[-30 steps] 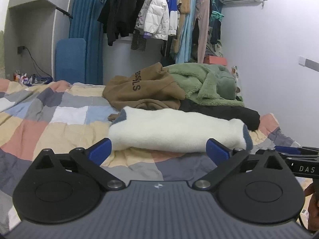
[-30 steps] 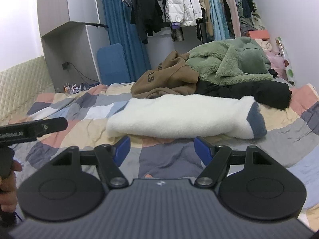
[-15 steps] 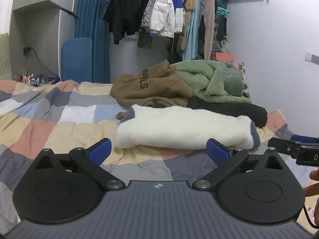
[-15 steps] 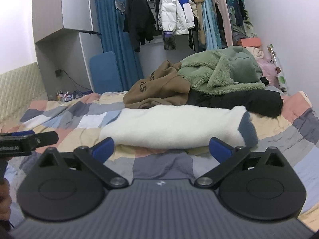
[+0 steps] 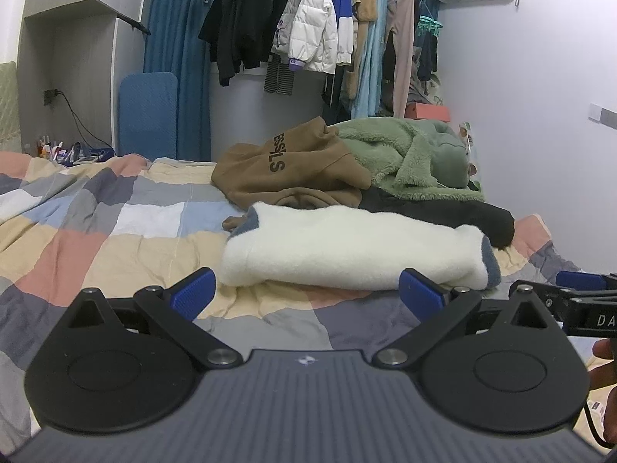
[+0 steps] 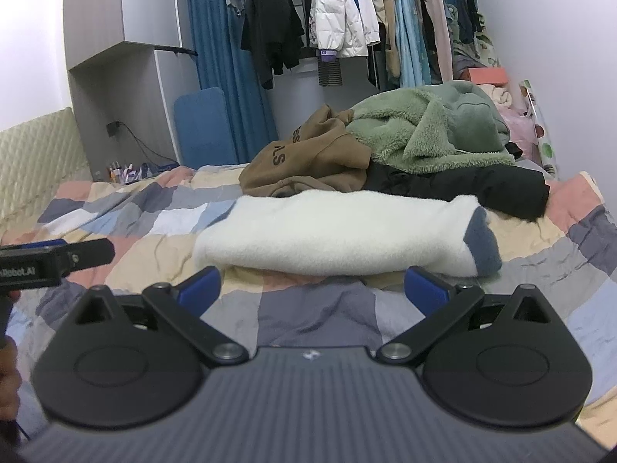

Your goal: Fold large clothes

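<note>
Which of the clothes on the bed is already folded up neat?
The white fleece, the one nearest both claws. It lies as a tidy flat bundle, while the brown hoodie, green fleece and black garment behind it sit crumpled together.

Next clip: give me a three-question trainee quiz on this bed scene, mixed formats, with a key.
1. True or false: the left gripper is shut on the white fleece garment.
2. Which garment lies on top of the pile behind it? A) brown hoodie B) green fleece C) black garment
3. Fill in: the right gripper has its fingers ____.

Key: 1 false; 2 B; 3 open
</note>
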